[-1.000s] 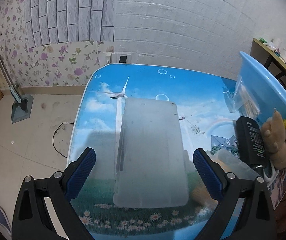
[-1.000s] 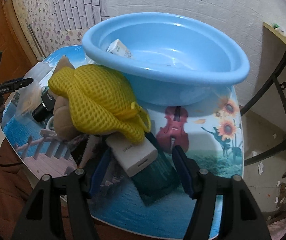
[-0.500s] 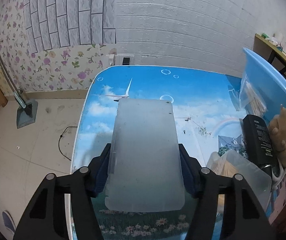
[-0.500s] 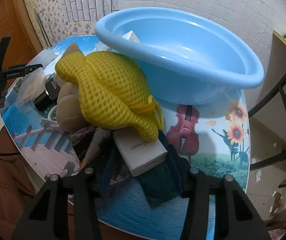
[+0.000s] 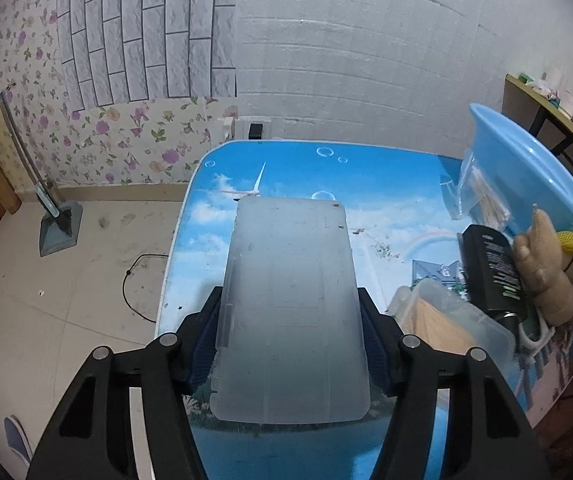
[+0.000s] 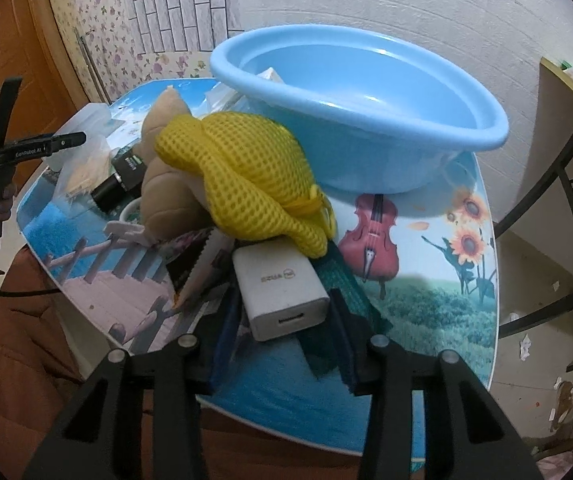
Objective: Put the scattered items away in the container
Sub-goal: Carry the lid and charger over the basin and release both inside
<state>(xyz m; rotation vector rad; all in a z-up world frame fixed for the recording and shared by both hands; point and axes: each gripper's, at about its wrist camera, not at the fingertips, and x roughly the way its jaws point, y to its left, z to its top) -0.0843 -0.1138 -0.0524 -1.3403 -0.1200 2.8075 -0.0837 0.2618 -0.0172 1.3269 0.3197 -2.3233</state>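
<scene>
My left gripper (image 5: 288, 344) is shut on a frosted clear plastic box (image 5: 290, 312) and holds it above the table. The blue basin (image 6: 366, 108) stands at the table's far side and also shows in the left wrist view (image 5: 526, 168); a white carton lies inside it. My right gripper (image 6: 282, 320) is shut on a white power adapter (image 6: 278, 288), which lies over a dark green cloth (image 6: 346, 288). A plush toy in a yellow mesh bag (image 6: 242, 176) leans just beyond the adapter. A black bottle (image 5: 494, 272) lies beside the plush.
A clear plastic container with tan contents (image 5: 454, 320) and a clear bag of sticks (image 5: 482, 200) lie right of the held box. A black-and-white sachet (image 6: 198, 260) lies left of the adapter. A metal rack (image 6: 558, 200) stands right of the table (image 5: 366, 184).
My left gripper closed on the plastic box and lifted it off the table. My right gripper closed on the white power adapter and drew back slightly.
</scene>
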